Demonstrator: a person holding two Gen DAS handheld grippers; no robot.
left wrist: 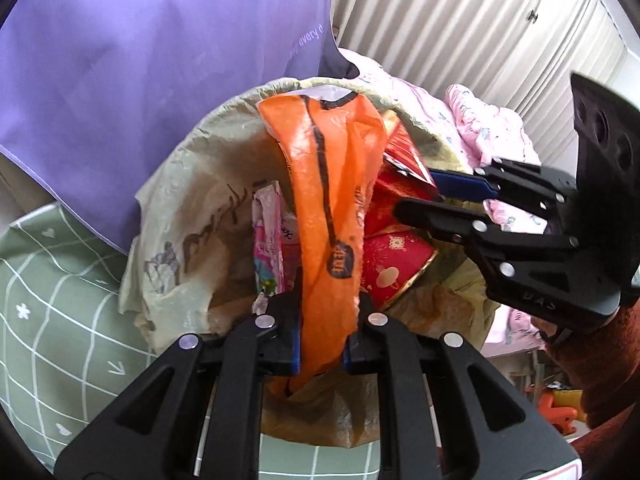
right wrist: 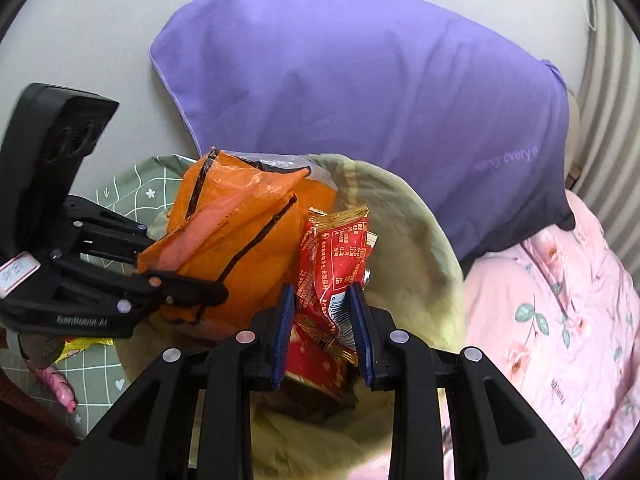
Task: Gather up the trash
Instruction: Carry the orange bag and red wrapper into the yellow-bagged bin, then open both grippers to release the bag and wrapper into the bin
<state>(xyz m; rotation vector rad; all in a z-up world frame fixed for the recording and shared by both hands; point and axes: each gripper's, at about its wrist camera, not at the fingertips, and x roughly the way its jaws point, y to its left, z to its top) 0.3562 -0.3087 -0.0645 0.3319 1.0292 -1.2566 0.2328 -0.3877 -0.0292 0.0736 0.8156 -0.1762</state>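
Hovering over the mouth of a bin lined with a pale yellow-green trash bag [left wrist: 188,208], both grippers point steeply down into it. The left gripper [left wrist: 320,336] has its blue-padded jaws nearly closed on an orange plastic wrapper [left wrist: 332,184], which rises from between the pads and flops across the bag's opening (black lines and a small round logo are printed on it). The right gripper [right wrist: 324,336] stands about half open, its pads pressed on either side of a red snack packet [right wrist: 340,256] with gold edges and a barcode; the packet sticks up above the fingertips, just beside the orange wrapper. Below both, inside the bag, lie a red and gold box [left wrist: 394,270] and a pink printed packet [left wrist: 270,236]. A purple pillow [right wrist: 360,92] leans behind the bin, a pink floral quilt [right wrist: 560,320] lies to one side, and a green grid-patterned sheet [left wrist: 52,280] to the other, where a yellow wrapper [right wrist: 86,346] and a pink item rest.
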